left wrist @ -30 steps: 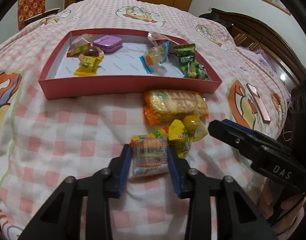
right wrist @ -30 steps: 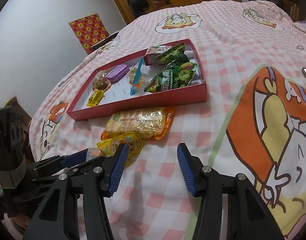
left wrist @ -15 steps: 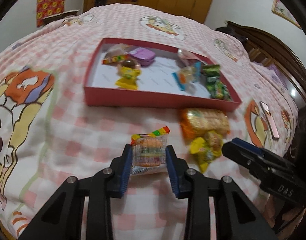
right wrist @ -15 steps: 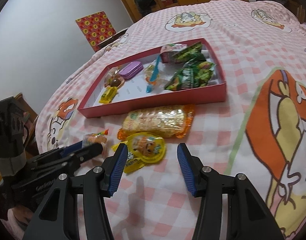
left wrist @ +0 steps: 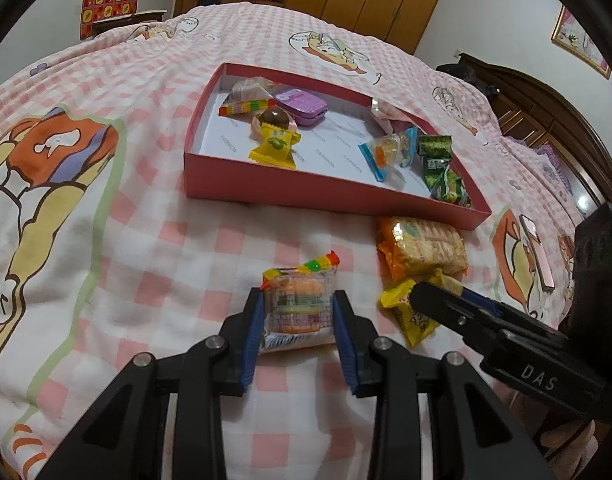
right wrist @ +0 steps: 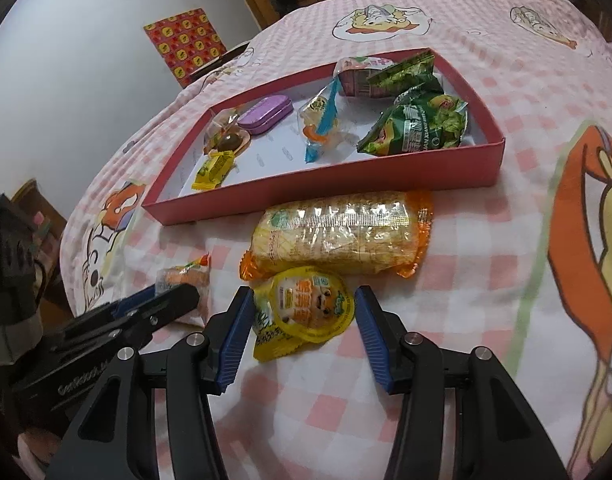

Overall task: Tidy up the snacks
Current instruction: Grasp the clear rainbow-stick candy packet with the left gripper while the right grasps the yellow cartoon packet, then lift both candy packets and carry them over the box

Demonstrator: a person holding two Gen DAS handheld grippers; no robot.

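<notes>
My left gripper [left wrist: 298,312] is shut on a clear rainbow-edged candy packet [left wrist: 298,300] and holds it above the bedspread, in front of the red tray [left wrist: 289,190]. My right gripper [right wrist: 303,320] is open, its fingers on either side of a yellow jelly cup [right wrist: 306,308] that lies on the bed. An orange cracker pack [right wrist: 338,232] lies just beyond the cup, against the red tray's front wall [right wrist: 346,184]. The held packet also shows in the right wrist view [right wrist: 183,280].
The tray holds a purple tin [left wrist: 301,106], a yellow candy [left wrist: 275,144], a chocolate ball [left wrist: 274,119], a blue-edged packet [left wrist: 388,152] and green packs [right wrist: 416,124]. A phone [left wrist: 536,254] lies on the bed at the right. Wardrobes stand behind the bed.
My left gripper has lifted the candy packet and carried it left, away from the jelly cup. My right gripper has moved in so that its open fingers flank the jelly cup.
</notes>
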